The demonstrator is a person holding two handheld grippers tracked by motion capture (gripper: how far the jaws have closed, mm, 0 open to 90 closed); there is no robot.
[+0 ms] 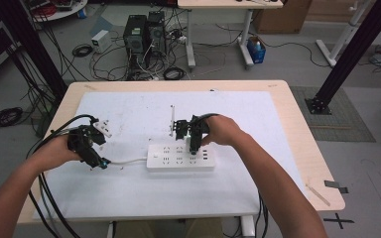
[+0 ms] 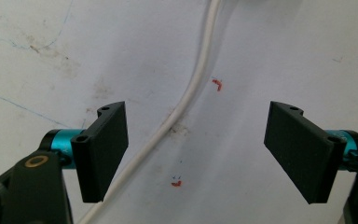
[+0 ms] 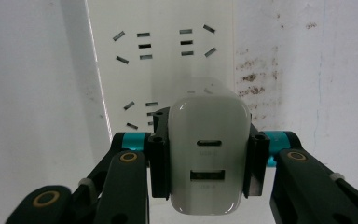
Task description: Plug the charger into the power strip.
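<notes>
Two hand-held grippers are at work. The right hand-held gripper pinches a white USB charger directly above the white power strip on the tabletop. Judged stage: charger grasped and lined up over the sockets, insertion not yet done. The left hand-held gripper stands spread, empty, straddling the strip's white cable.

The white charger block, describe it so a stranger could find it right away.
On the white mat, find the white power strip. Directly above it, the right gripper is shut on the charger block. Unlike the flat, slotted strip, it is small, rounded and shows two ports on its face.
</notes>
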